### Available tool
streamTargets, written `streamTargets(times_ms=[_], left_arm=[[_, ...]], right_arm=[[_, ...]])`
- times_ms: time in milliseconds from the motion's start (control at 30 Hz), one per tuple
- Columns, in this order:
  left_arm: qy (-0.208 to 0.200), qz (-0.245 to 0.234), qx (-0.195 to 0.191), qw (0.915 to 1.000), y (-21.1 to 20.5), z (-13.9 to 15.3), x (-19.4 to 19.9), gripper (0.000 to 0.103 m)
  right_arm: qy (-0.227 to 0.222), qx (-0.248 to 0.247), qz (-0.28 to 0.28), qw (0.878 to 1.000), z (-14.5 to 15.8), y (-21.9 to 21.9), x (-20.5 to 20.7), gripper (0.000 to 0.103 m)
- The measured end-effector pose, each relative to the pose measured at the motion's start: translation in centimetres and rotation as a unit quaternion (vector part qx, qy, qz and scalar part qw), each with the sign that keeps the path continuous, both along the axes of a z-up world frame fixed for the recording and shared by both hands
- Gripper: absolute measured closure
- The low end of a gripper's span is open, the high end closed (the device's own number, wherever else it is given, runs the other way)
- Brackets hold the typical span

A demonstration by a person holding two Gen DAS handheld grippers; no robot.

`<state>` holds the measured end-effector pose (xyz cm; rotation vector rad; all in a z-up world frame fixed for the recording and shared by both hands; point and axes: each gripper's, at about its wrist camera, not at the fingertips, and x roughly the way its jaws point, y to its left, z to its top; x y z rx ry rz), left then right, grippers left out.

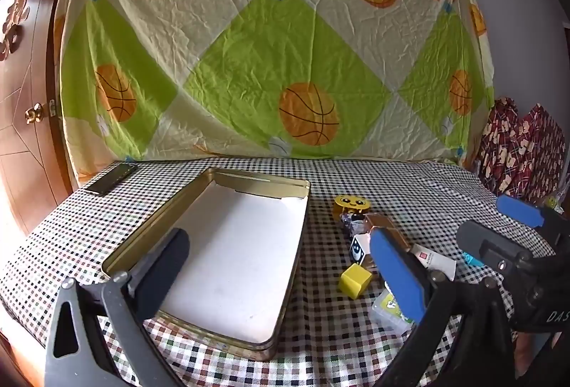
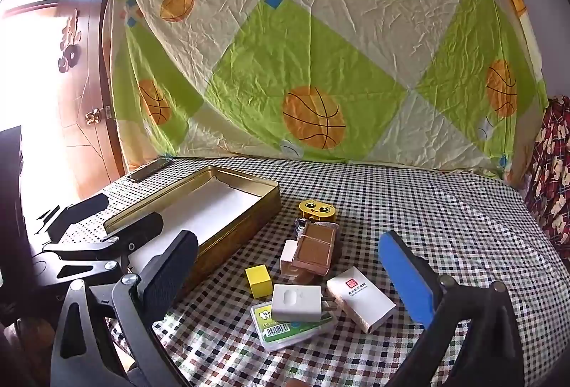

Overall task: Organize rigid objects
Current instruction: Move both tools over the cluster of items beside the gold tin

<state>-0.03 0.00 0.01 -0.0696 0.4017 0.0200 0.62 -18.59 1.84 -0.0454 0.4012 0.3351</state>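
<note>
**Ana:** Left gripper [image 1: 281, 275] first: its jaws are spread as wide as they go, with nothing between them. It hangs over the near end of the gold tin [image 1: 199, 194], its dark finger above the tin's left wall and its blue-padded finger out past the tin's right wall, over the pile of small things.

**Ben:** And the tin itself?

**Ana:** Lidless, lying flat on the checked cloth of the desk [image 2: 409, 194], left of centre, with only a white lining inside. Behind its far left corner a dark flat phone-like slab [image 1: 112, 178] lies near the desk's edge.

**Ben:** What sits right of the tin?

**Ana:** A loose cluster, all outside it. Farthest back is a yellow smiley-face piece [image 2: 317, 210]; just in front, a brown box tied with string [image 2: 317, 248] leans on a pale one. Nearer the camera come a yellow cube [image 2: 259, 280], then a white plug adapter [image 2: 297, 303] resting on a clear case with a green label [image 2: 285, 333], and beside that a white carton with a red seal [image 2: 359, 298].

**Ben:** The right gripper [image 2: 288, 282]?

**Ana:** Also fully spread and empty, poised above that cluster, the cube and adapter lying below the gap between its fingers. A basketball-print sheet [image 2: 320, 66] hangs behind everything.
</note>
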Motion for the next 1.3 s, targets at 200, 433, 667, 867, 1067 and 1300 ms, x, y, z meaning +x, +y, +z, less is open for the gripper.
streamTargets(times_ms=[200, 433, 667, 867, 1067, 1300], left_arm=[[0.004, -0.002, 0.012, 0.9999, -0.2, -0.4, 0.3, 0.0], [0.005, -0.001, 0.015, 0.9999, -0.6, -0.9, 0.3, 0.0], [0.005, -0.002, 0.018, 0.9998, -0.8, -1.1, 0.2, 0.0], [0.008, 0.0, 0.019, 0.9998, -0.9, -1.4, 0.4, 0.0], [0.017, -0.003, 0.021, 0.9996, -1.2, -2.0, 0.8, 0.0], [0.034, -0.026, 0.03, 0.9986, -3.2, -3.5, 2.0, 0.0]], right_arm=[[0.002, 0.007, 0.001, 1.0, 0.0, -0.3, -0.1, 0.001], [0.008, 0.013, -0.003, 1.0, -0.3, -0.5, 0.1, 0.001], [0.009, 0.015, -0.001, 1.0, -0.6, -0.6, 0.1, 0.001], [0.013, 0.018, -0.003, 1.0, -1.0, -0.8, 0.2, 0.001], [0.019, 0.022, -0.005, 1.0, -1.6, -1.2, 0.5, 0.001], [0.033, 0.036, -0.053, 0.997, -3.6, -4.9, 1.4, 0.001]])
